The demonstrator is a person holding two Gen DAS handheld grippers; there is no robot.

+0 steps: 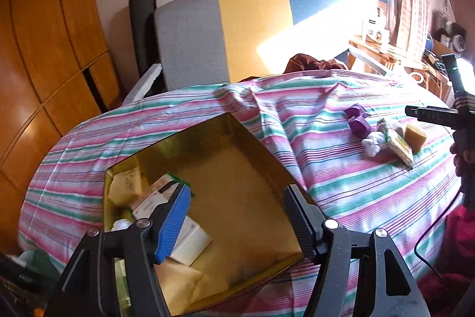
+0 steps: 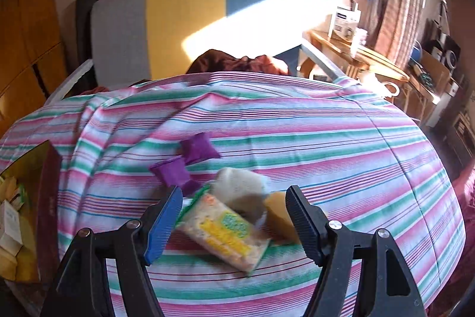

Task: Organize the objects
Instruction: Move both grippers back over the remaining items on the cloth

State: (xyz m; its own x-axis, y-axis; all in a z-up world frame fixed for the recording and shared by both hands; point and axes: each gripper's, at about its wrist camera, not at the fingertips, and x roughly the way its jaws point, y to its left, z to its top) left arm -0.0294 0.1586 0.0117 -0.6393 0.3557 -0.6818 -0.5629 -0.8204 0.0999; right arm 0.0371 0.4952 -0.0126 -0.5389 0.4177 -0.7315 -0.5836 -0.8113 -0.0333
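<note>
From where I sit, the tidying looks partly done: the gold tin box [image 1: 237, 168] lying open on the striped bed cover [image 1: 341, 177] already holds several small cartons and packets, heaped toward its left side, while a small cluster of things is yet to be gathered further right on the bed. That cluster is two purple pouches [image 2: 187, 165], a pale sponge [image 2: 240, 186], a yellow block [image 2: 280, 219], something white and crumpled [image 1: 371, 143], and a flat packet with green and yellow print [image 2: 222, 230]. My left tongs [image 1: 237, 222] hover over the open box with nothing between the fingers; the jaws stand apart and are just now widening a little, so I judge this hand is free for the next item. My right tongs [image 2: 234, 225] also stand apart and empty, poised above the cluster. In the right wrist view the printed packet lies between the two fingers, the yellow block just inside the right finger and the sponge just beyond, but the pads press on none of them. The purple pouches sit a little further off to the left of the packet. The box is well apart from the cluster, off at the left edge of the right wrist view.
</note>
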